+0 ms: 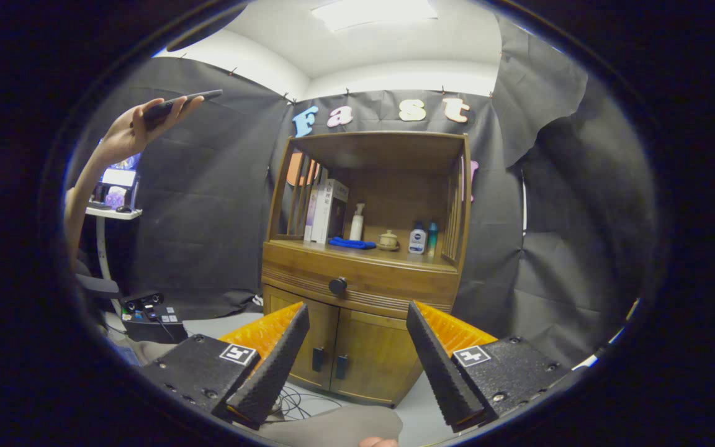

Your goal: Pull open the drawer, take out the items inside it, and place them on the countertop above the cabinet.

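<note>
Facing: the gripper (357,338) looks at a wooden cabinet (364,292) that stands well ahead of its fingers, against the black cloth wall.
Gripper: fingers spread wide, nothing between them, touching nothing; the cabinet's two lower doors (348,354) show through the gap.
Drawer: the drawer (357,279) sits pushed in, closed, beyond the fingertips and above the gap between them; its dark round knob (337,285) is nearer the left finger's line.
Tabletop: the tabletop (388,254) above the drawer carries upright books (326,211), a white pump bottle (357,222), a blue coil (351,243), a small lidded pot (388,239), a white bottle with a blue cap (418,238) and a teal bottle (432,236).
Person: far off to the left of the fingers, a raised hand (128,130) holds a dark flat device (180,104).
Floor: a black box with cables (149,316) lies beyond the left finger, beside a small white side table (112,214).
</note>
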Action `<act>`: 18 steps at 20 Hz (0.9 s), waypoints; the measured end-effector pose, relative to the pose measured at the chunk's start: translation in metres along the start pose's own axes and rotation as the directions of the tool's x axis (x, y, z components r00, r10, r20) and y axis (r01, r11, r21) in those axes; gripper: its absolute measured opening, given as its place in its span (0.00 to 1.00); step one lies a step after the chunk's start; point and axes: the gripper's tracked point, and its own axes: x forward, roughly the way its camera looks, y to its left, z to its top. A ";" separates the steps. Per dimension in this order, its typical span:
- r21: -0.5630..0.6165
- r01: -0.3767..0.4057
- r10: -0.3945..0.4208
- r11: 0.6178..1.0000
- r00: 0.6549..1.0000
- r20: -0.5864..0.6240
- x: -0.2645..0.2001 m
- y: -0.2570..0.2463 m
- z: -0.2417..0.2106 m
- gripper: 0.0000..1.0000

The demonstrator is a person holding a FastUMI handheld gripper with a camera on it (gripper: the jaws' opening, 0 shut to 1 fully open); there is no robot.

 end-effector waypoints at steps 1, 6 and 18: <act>0.007 0.015 -0.015 1.000 1.000 0.006 0.001 -0.004 0.001 1.00; 0.020 0.081 -0.081 0.997 0.997 -0.004 0.028 -0.023 0.007 1.00; 0.078 0.048 -0.045 0.996 0.998 -0.048 0.230 0.038 -0.018 1.00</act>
